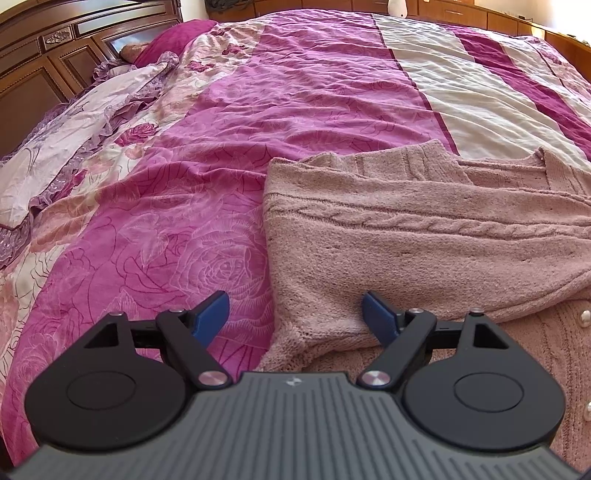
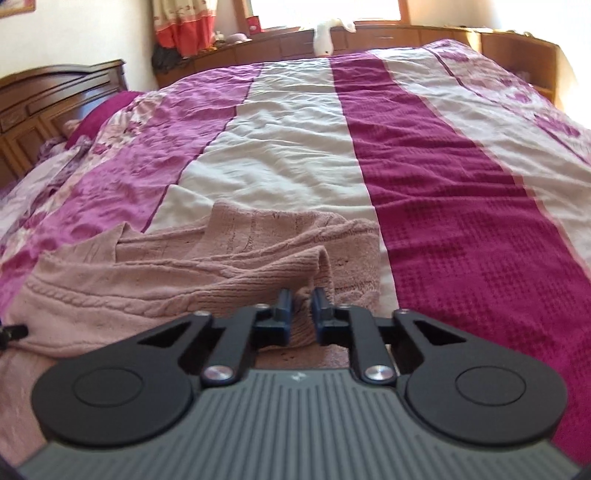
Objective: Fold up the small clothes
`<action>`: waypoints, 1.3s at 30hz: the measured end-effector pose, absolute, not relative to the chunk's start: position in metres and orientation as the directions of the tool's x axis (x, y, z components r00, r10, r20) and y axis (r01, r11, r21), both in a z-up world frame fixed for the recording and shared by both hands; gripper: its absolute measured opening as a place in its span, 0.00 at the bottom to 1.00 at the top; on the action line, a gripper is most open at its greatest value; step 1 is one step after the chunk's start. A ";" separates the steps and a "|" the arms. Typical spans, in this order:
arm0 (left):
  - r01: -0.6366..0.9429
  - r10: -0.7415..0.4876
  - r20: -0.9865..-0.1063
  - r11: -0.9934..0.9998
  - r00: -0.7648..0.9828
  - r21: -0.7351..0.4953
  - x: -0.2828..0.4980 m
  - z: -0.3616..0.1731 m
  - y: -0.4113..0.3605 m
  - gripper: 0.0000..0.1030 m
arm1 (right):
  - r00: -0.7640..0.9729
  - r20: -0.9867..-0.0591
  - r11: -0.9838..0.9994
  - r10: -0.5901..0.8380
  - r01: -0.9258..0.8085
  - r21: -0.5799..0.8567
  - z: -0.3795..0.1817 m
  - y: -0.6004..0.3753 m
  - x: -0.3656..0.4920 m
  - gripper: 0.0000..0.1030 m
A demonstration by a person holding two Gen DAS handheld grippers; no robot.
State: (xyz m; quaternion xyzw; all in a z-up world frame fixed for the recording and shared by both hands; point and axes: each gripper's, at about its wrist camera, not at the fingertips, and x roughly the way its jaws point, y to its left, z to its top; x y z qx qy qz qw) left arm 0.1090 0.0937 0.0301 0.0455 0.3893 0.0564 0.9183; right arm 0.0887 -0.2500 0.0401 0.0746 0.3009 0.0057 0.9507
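Observation:
A dusty-pink cable-knit cardigan (image 1: pixel 424 236) lies partly folded on the bed, with pearl buttons at its lower right. My left gripper (image 1: pixel 295 314) is open, hovering over the garment's left edge, one blue fingertip (image 1: pixel 212 314) over the quilt and the other over the knit. In the right wrist view the same pink cardigan (image 2: pixel 166 280) spreads to the left. My right gripper (image 2: pixel 302 306) is shut on a bunched fold of the cardigan's sleeve or edge, which rises in a ridge between the blue pads.
A magenta, pink and cream striped quilt (image 2: pixel 443 184) covers the whole bed. Frilled pillows (image 1: pixel 74 122) and a dark wooden headboard (image 1: pixel 44 55) stand at the far left. Wooden cabinets (image 2: pixel 369 37) and a white soft toy (image 2: pixel 325 35) line the far side.

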 end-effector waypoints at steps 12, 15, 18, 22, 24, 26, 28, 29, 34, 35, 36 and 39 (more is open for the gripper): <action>-0.066 0.143 -0.709 0.989 0.691 0.135 0.108 0.030 0.094 0.83 | 0.810 -0.585 0.992 0.030 0.047 0.117 0.036 -0.261 0.048 0.10; -0.066 0.142 -0.710 0.989 0.690 0.133 0.109 0.030 0.094 0.83 | 0.814 -0.581 0.990 0.004 0.077 0.115 0.038 -0.258 0.045 0.12; -0.065 0.143 -0.708 0.989 0.691 0.136 0.109 0.030 0.094 0.84 | 0.845 -0.534 0.989 0.016 0.065 0.132 0.051 -0.252 0.041 0.13; -0.070 0.147 -0.709 0.988 0.690 0.136 0.109 0.029 0.094 0.86 | 0.861 -0.505 0.992 0.057 0.006 0.122 0.059 -0.235 0.049 0.52; -0.070 0.145 -0.708 0.989 0.691 0.134 0.108 0.029 0.095 0.86 | 0.859 -0.507 0.994 0.062 -0.010 0.106 0.055 -0.226 0.056 0.50; -0.067 0.142 -0.708 0.989 0.692 0.133 0.109 0.029 0.095 0.86 | 0.843 -0.533 0.993 0.071 -0.007 0.121 0.046 -0.224 0.064 0.50; -0.065 0.136 -0.707 0.990 0.694 0.126 0.109 0.028 0.096 0.88 | 0.818 -0.570 0.988 0.081 0.008 0.152 0.033 -0.226 0.072 0.50; -0.064 0.132 -0.707 0.990 0.695 0.123 0.109 0.027 0.098 0.88 | 0.814 -0.576 0.987 0.081 0.017 0.163 0.026 -0.227 0.073 0.49; -0.059 0.125 -0.710 0.991 0.693 0.117 0.108 0.028 0.102 0.90 | 0.825 -0.560 0.979 0.080 0.039 0.198 0.027 -0.228 0.066 0.50; -0.056 0.128 -0.707 0.991 0.695 0.125 0.106 0.029 0.102 0.90 | 0.825 -0.561 0.981 0.075 0.042 0.192 0.031 -0.226 0.063 0.50; -0.051 0.133 -0.702 0.989 0.700 0.137 0.104 0.032 0.101 0.90 | 0.827 -0.558 0.982 0.072 0.039 0.184 0.036 -0.224 0.059 0.50; -0.026 0.142 -0.678 0.984 0.721 0.178 0.092 0.041 0.098 0.90 | 0.837 -0.538 0.986 0.097 -0.006 0.169 0.052 -0.220 0.040 0.50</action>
